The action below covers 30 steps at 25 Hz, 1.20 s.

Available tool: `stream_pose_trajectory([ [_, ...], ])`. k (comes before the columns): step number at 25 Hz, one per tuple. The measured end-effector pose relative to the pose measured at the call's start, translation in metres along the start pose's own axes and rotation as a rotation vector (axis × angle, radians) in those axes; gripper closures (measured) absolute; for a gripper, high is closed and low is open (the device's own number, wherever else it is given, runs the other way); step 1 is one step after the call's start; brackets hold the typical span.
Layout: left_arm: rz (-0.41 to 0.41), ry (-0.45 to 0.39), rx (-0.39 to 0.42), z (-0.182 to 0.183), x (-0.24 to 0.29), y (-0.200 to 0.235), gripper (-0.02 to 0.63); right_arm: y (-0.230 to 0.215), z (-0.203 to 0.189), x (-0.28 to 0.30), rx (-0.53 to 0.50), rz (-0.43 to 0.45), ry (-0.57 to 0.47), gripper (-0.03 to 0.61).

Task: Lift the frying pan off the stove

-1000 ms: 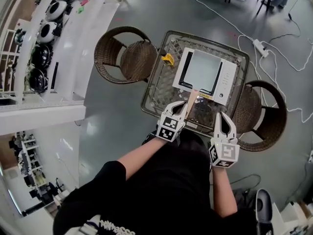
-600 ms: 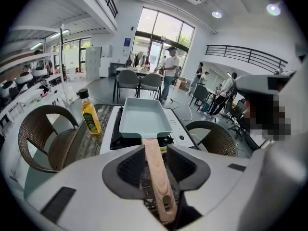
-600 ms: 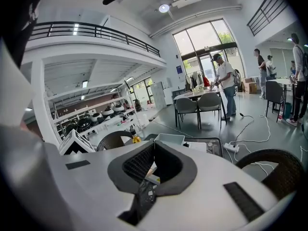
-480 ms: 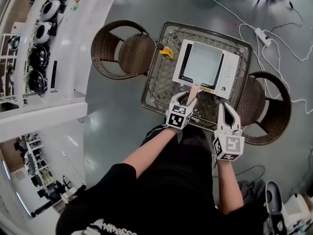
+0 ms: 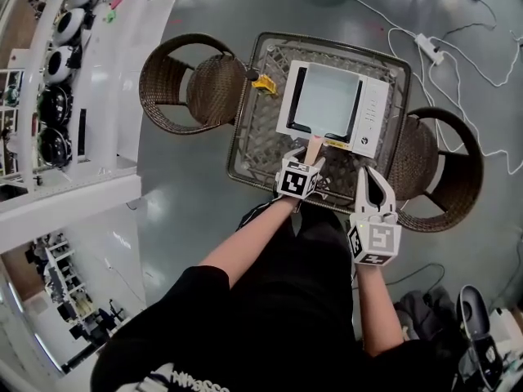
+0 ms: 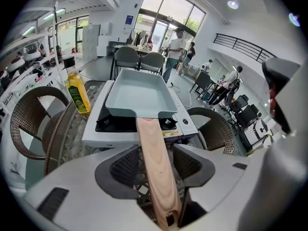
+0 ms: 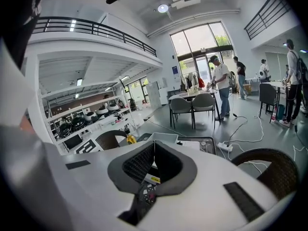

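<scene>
On stove (image 5: 372,122), frying pan (image 5: 325,100) sits; left gripper (image 6: 156,150) jaws apart around wooden handle (image 6: 150,131), unclamped; right gripper (image 7: 154,150) pinched closed, empty. Risk: lifting before clamping, handle could slip, pan tip.

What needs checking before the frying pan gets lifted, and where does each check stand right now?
1. Handle between the left tongs: ok, the wooden handle runs down the gap.
2. Left tongs closed on the handle: not ok, they stand open with space beside it.
3. Frying pan empty: ok, nothing inside.
4. Right tongs out of the way: ok, shut on nothing, beside the stove.
5. Oil bottle clear of the pan: ok, it stands apart.
6. Burner off: cannot tell.
</scene>
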<state>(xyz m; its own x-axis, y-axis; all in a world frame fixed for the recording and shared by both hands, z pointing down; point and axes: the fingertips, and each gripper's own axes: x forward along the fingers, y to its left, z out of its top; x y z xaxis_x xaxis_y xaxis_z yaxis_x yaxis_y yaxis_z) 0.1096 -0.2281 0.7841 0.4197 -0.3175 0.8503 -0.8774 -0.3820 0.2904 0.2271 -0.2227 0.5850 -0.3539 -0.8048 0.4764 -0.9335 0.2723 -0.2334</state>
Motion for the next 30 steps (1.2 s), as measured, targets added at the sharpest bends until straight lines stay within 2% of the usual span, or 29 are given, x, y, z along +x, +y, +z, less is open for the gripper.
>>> stream_pose_trajectory([
  [3, -0.042, 0.077, -0.023, -0.011, 0.013, -0.002, 0.356, -0.006, -0.008, -0.003, 0.017, -0.02, 0.014, 0.549],
  [9, -0.06, 0.197, -0.015, -0.02, 0.026, -0.007, 0.359, -0.026, -0.024, -0.013, 0.057, -0.065, 0.034, 0.549],
  [13, -0.046, 0.233, -0.009, -0.023, 0.031, -0.007, 0.373, -0.028, -0.028, -0.019, 0.056, -0.064, 0.027, 0.548],
  [17, -0.045, 0.267, -0.036, -0.019, 0.038, -0.009, 0.413, -0.036, -0.029, -0.023, 0.065, -0.085, 0.025, 0.549],
  [20, -0.015, 0.302, -0.017, -0.021, 0.045, -0.004, 0.507, -0.041, -0.029, -0.025, 0.077, -0.101, 0.019, 0.549],
  [21, -0.015, 0.314, -0.019, -0.024, 0.047, -0.002, 0.566, -0.043, -0.029, -0.026, 0.081, -0.104, 0.018, 0.548],
  [30, -0.06, 0.291, -0.021, -0.022, 0.045, -0.007, 0.586, -0.038, -0.036, -0.031, 0.089, -0.103, 0.03, 0.549],
])
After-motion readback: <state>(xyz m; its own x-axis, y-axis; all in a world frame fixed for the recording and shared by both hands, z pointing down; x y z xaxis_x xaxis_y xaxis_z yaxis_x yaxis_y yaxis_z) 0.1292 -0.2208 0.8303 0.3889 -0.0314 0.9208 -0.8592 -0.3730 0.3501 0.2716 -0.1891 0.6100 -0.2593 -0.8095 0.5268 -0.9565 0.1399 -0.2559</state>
